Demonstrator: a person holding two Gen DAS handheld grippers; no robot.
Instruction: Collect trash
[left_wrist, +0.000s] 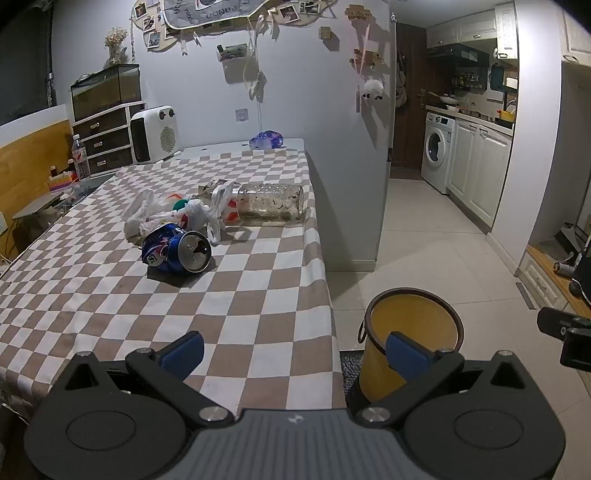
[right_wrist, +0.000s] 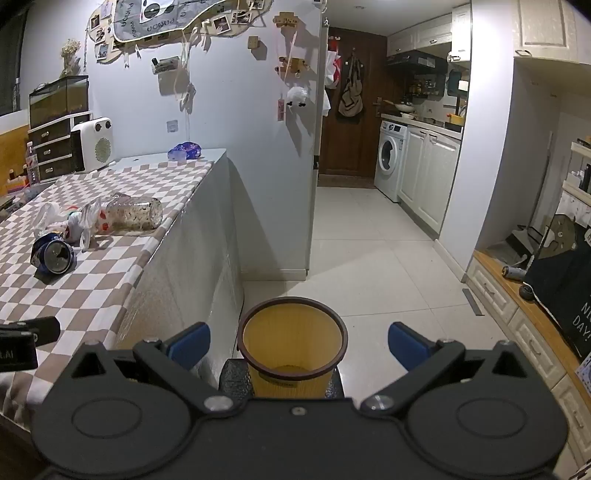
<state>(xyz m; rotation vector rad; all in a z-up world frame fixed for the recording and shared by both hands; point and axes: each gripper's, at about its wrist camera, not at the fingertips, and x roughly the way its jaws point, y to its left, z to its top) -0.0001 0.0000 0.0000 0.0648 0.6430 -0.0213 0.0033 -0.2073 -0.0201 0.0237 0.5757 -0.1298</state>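
Both claws spread wide and holding nothing: left claw (left_wrist: 293, 354) over the near edge of the checkered worktop (left_wrist: 110, 295), right claw (right_wrist: 299, 345) above the yellow wastebasket (right_wrist: 293, 341) on the floor, seemingly empty inside. Farther along the worktop, crushed blue soda can (left_wrist: 176, 251), crumpled plastic bags (left_wrist: 166, 212) and a grimy clear jar (left_wrist: 271, 202) lying on its side.

Ahead of your jaws and to their left runs a long table under a brown-and-white checked cloth (left_wrist: 229, 295), ending at a pale wall (left_wrist: 295, 92) hung with photos. To their right, glossy white floor tiles (right_wrist: 369, 236) lead to a washing machine (right_wrist: 389, 155), white cabinets (right_wrist: 428, 173) and a dark wooden door (right_wrist: 351, 140).
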